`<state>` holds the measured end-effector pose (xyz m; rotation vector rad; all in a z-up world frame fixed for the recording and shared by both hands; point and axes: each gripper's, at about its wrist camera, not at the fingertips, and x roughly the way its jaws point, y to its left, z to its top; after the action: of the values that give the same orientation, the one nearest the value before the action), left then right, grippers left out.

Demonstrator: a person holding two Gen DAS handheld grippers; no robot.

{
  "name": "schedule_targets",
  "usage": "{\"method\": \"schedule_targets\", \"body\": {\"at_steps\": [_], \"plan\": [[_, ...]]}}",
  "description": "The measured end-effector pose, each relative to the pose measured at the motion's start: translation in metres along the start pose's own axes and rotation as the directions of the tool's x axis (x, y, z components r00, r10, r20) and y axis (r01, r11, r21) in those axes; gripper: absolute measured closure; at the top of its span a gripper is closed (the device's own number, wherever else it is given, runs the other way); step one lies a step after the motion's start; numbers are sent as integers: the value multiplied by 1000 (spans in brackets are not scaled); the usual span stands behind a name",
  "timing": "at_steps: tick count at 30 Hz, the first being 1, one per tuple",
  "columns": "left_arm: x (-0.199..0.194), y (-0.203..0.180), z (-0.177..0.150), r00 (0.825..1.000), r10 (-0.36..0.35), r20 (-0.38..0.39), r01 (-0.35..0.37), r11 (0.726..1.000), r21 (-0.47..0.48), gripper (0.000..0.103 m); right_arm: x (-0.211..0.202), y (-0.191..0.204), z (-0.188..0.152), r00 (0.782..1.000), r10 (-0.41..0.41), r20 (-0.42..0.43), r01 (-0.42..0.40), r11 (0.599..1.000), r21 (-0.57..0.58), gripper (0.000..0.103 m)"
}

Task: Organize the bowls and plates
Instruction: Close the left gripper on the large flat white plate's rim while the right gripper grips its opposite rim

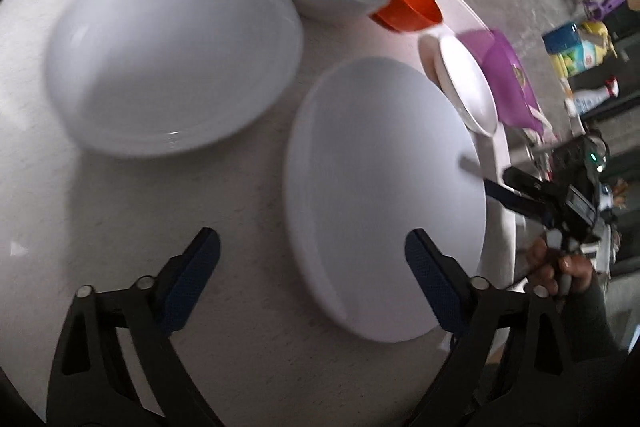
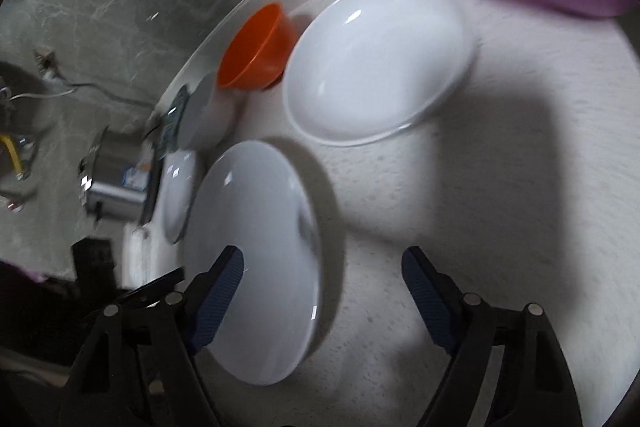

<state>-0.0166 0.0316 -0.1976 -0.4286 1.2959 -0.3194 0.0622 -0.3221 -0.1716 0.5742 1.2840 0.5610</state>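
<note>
While empty, both wide-spread hand-held grippers (image 1: 312, 275) (image 2: 322, 287) above flat-lying white plate (image 1: 384, 195).

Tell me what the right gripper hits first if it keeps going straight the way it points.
Probably the near white plate: the right gripper has open jaws straddling its right edge, one finger over the plate, the other over bare table. Depth is unclear.

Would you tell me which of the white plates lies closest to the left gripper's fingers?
The flat white plate lies closest: the left gripper has one finger over its near rim. The deeper white plate lies farther off.
</note>
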Motion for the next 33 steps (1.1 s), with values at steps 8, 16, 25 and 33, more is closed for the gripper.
{"method": "schedule_targets", "body": {"at_steps": [8,16,25,33], "plan": [[4,-2,12,999,-30,-11,30,1000,10,27,14,0,16,995,85,-45,-88,994,-61,30],[-6,1,16,999,-25,-36,26,999,33,46,22,-1,10,988,124,-90,-129,990,-58,48],[-7,2,15,997,7,-78,0,996,88,73,31,1,9,979,108,-172,-121,991,-61,66],[-9,26,19,983,-151,-106,152,988,-1,73,33,-8,11,965,155,-212,-160,987,-8,70]]}}
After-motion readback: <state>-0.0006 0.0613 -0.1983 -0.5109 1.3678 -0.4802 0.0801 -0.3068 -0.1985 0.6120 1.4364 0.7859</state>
